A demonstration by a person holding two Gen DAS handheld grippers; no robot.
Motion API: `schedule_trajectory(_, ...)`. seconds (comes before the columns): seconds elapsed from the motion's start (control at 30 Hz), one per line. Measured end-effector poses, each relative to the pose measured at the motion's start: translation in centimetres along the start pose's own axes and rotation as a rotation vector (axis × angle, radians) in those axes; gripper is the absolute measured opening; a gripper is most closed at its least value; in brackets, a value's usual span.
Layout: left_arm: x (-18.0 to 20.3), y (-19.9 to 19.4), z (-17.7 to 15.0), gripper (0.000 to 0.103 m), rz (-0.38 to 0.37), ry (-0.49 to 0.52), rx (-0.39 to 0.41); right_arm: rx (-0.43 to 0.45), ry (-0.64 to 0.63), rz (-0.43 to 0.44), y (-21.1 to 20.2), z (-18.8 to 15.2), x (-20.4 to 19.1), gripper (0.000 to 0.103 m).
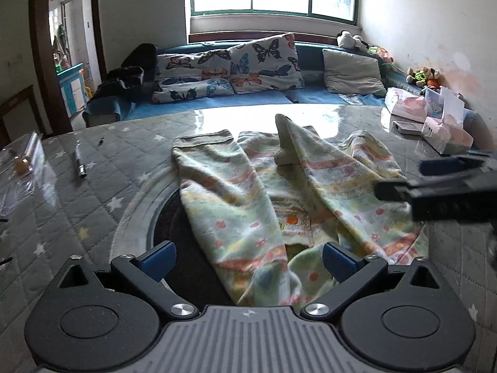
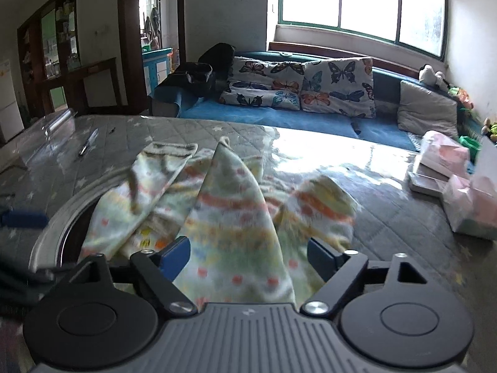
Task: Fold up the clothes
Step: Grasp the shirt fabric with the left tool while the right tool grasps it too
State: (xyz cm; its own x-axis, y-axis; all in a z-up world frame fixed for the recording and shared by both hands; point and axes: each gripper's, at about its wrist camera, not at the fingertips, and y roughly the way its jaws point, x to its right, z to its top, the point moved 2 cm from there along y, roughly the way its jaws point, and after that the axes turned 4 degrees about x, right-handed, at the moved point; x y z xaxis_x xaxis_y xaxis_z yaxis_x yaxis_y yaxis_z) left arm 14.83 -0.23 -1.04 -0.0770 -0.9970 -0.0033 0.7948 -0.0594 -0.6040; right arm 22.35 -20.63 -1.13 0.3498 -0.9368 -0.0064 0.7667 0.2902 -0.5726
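Observation:
A pale green patterned pair of child's trousers [image 1: 248,192] lies crumpled on the quilted table, its legs pointing away from me; it also shows in the right wrist view [image 2: 230,217]. My left gripper [image 1: 248,256] is open, low over the near edge of the cloth, with fabric lying between its blue pads [image 1: 158,256]. My right gripper [image 2: 248,256] is open too, with a raised fold of the cloth between its fingers. The right gripper shows from the side at the right of the left wrist view [image 1: 435,183].
The table [image 1: 93,205] has a grey quilted cover under clear film and a round dark inset [image 1: 174,233]. A pen [image 1: 79,163] lies at the left. Pink boxes [image 1: 441,124] stand at the right. A blue sofa with butterfly cushions [image 1: 248,62] is behind.

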Motion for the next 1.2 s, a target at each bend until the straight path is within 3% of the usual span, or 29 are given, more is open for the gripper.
schedule_trajectory(0.23,-0.2,2.5,1.3,0.087,-0.037,-0.012,-0.011,-0.01,0.015,0.035,4.3,2.5,0.7,0.069)
schedule_trajectory(0.5,-0.1,5.3,2.3,0.062,-0.079,-0.014,-0.044,-0.052,0.024,0.061,8.3,3.1,1.5,0.054)
schedule_trajectory(0.77,0.4,7.4,2.6,0.057,-0.089,0.016,-0.065,-0.084,0.075,0.126,9.6,2.7,1.9,0.025)
schedule_trajectory(0.9,0.4,8.0,2.4,0.041,-0.079,0.022,-0.078,-0.068,0.098,0.141,9.0,2.7,2.1,0.008)
schedule_trajectory(1.07,-0.7,8.0,2.3,0.011,-0.066,0.011,-0.07,-0.025,0.121,0.127,7.0,2.9,2.6,0.005)
schedule_trajectory(1.2,-2.0,7.0,2.3,0.005,-0.041,-0.019,-0.05,0.021,0.14,0.104,4.6,3.0,3.4,0.004)
